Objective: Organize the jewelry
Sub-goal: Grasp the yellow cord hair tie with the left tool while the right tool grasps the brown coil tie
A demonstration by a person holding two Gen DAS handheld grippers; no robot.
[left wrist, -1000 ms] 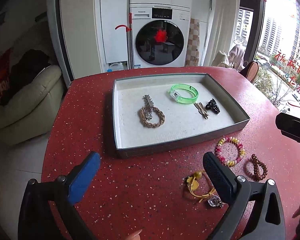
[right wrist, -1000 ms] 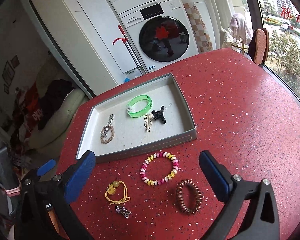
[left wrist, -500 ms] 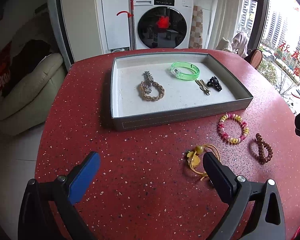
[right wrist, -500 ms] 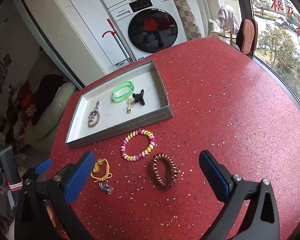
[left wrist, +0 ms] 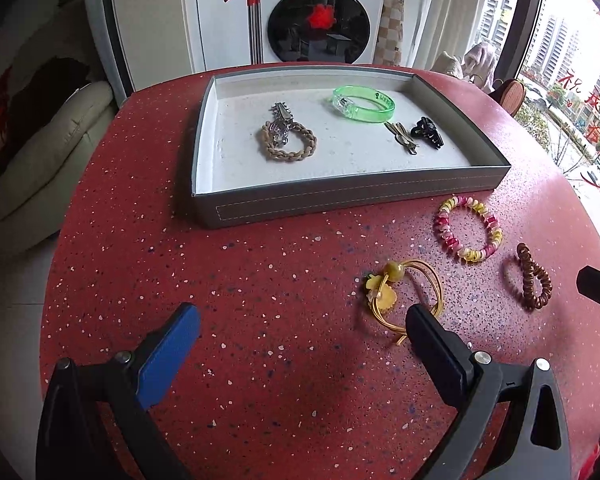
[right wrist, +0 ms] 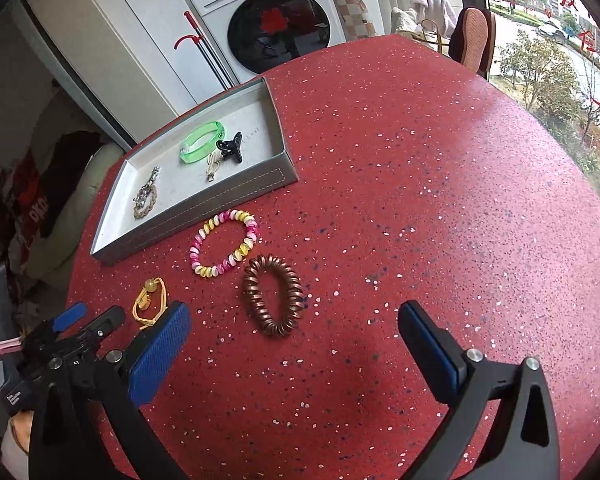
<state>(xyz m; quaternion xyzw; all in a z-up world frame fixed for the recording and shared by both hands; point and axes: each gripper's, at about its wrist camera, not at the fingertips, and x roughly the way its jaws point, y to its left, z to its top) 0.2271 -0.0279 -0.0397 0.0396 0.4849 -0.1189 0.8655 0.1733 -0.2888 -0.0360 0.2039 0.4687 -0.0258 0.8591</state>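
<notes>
A grey tray (left wrist: 340, 200) (right wrist: 204, 210) holds a braided bracelet with a silver charm (left wrist: 288, 140), a green bangle (left wrist: 364, 103) (right wrist: 201, 142), a gold clip (left wrist: 402, 138) and a black claw clip (left wrist: 427, 131). On the red table in front of it lie a yellow cord hair tie (left wrist: 404, 292) (right wrist: 150, 300), a pink-yellow bead bracelet (left wrist: 468, 229) (right wrist: 224, 244) and a brown spiral hair tie (left wrist: 534, 276) (right wrist: 274, 294). My left gripper (left wrist: 304, 332) is open and empty, its right finger beside the yellow tie. My right gripper (right wrist: 294, 330) is open and empty, just short of the brown spiral tie.
The round red table (right wrist: 420, 200) drops off at its edges. A cream sofa (left wrist: 40, 152) stands to the left, a washing machine (left wrist: 320, 12) behind, a window and a chair (right wrist: 474, 40) to the right. The left gripper (right wrist: 80, 328) shows in the right wrist view.
Both grippers have drawn back and lower toward the loose items in front of the tray. The jaws stayed open. The jewelry has not moved.
</notes>
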